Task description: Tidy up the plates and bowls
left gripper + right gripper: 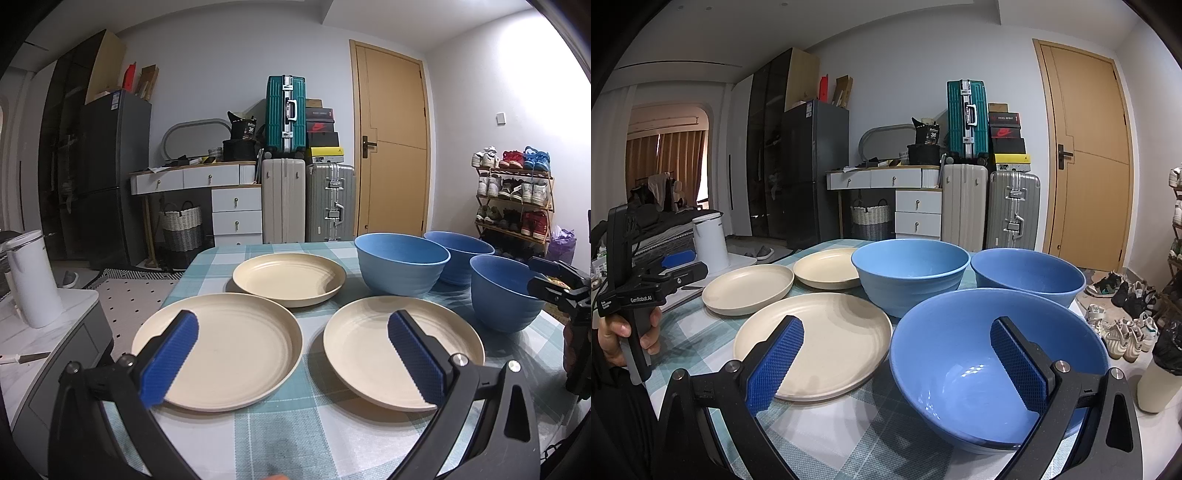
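Table (280,435): we see a teal-and-white checked cloth spread beneath both claws, bearing every dish.
Bowls: three blue ones. The near bowl (990,369) sits right under our right claw; the middle bowl (910,278) and far-right bowl (1028,277) stand ahead of it, side by side, close together.
Plates: three cream ones, all flat and apart. The left plate (221,350) lies under the left claw's left finger, the right plate (369,347) under its right finger, and the far plate (290,278) ahead between them.
Left claw (293,358): fingers spread wide, pinching nothing — it hovers over the gap between the two near plates.
Right claw (897,363): also spread and empty — its right finger hangs over the near bowl's hollow, its left over the right plate.
Hand (622,338): grips the left claw's handle, off to the right claw's left.
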Available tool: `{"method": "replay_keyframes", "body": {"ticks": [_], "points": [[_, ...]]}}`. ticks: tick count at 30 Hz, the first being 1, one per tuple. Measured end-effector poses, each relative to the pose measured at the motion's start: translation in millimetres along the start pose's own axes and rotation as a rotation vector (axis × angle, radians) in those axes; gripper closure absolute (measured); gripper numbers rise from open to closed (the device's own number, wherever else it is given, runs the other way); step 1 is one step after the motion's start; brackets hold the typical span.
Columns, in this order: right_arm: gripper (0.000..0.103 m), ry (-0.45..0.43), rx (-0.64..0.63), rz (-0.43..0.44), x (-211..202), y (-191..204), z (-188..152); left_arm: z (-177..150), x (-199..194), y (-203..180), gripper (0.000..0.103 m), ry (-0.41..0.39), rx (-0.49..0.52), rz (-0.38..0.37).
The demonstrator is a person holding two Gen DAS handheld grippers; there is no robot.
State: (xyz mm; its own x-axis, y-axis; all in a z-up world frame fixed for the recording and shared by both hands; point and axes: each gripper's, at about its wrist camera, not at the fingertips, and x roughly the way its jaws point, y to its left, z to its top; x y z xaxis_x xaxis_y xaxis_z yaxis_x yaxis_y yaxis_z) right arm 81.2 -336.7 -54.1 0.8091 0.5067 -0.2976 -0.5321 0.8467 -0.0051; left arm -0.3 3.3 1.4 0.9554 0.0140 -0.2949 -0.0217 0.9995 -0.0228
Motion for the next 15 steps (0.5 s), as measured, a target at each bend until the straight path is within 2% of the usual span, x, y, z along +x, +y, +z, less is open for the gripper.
{"method": "replay_keyframes", "body": {"ticks": [15], "points": [[0.000, -0.003, 0.011, -0.032, 0.0, -2.4, 1.2, 0.5, -1.4, -0.9, 0.000, -0.010, 0.004, 0.009]]}}
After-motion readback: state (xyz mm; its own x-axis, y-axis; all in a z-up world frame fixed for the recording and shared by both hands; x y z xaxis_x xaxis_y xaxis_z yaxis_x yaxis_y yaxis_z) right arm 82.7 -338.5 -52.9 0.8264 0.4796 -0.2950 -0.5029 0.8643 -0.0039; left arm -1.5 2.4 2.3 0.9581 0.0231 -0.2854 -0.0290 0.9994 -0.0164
